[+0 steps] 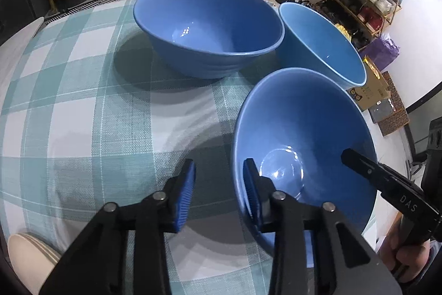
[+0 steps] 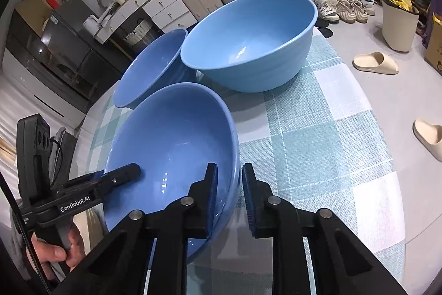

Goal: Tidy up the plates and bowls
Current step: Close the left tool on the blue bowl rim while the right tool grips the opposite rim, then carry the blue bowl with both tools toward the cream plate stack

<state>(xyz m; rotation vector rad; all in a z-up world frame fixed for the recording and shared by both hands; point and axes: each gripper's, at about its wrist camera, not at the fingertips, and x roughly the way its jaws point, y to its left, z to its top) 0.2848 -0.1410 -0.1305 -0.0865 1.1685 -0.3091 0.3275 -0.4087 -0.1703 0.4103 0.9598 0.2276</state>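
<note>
On the table [image 1: 83,107] with a checked green and white cloth stand three blue bowls. At the far left is the wide bowl [image 1: 207,24], upright. Just beside it on the right is the pale bowl [image 1: 323,43], and their rims almost touch. The near bowl [image 1: 304,134] is closest to the cameras and tilted.

The left gripper [image 1: 219,194] has one pad inside the near bowl's left wall and one outside; the jaws are narrow, but a gap shows at the outer pad, so I cannot tell if they clamp. The right gripper [image 2: 229,198] straddles the opposite wall of the same bowl in the same way; a real clamp is also unclear.
</note>
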